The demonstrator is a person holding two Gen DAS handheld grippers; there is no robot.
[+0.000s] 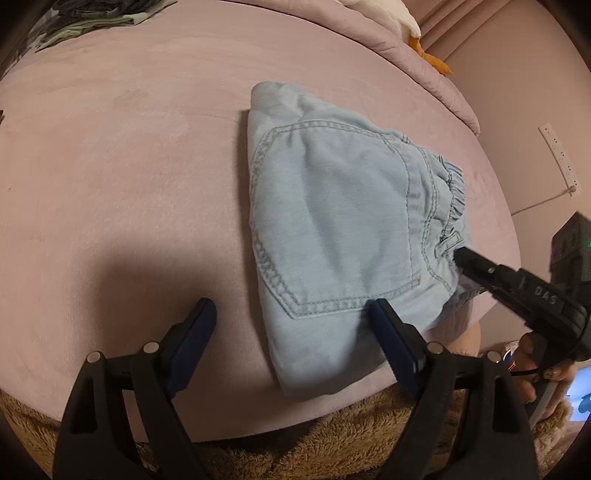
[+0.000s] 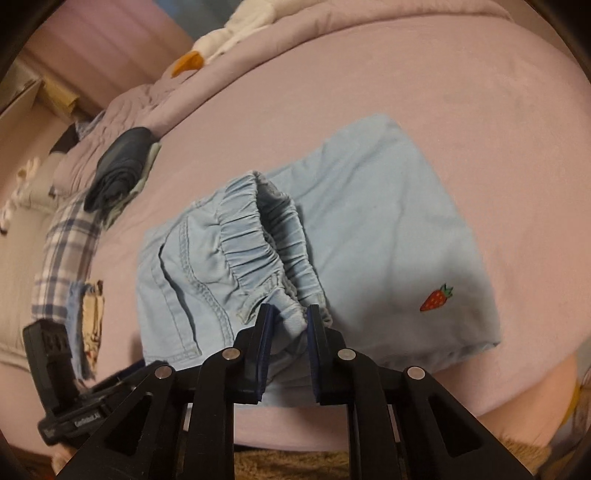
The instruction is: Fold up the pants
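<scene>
Light blue denim pants (image 1: 332, 221) lie folded on a pink bed (image 1: 129, 166), back pocket up. In the right wrist view the pants (image 2: 369, 221) show an elastic waistband (image 2: 258, 240) and a small strawberry patch (image 2: 436, 298). My left gripper (image 1: 295, 314) is open and empty at the pants' near edge, one finger over the cloth. My right gripper (image 2: 288, 314) is shut on the waistband and holds it slightly lifted; it also shows in the left wrist view (image 1: 465, 260).
A stack of folded clothes (image 2: 118, 166) and a plaid garment (image 2: 66, 240) lie at the bed's left side. A white plush duck (image 2: 229, 33) rests on the quilt. A brown fuzzy rug (image 1: 295, 443) lies below the bed's front edge.
</scene>
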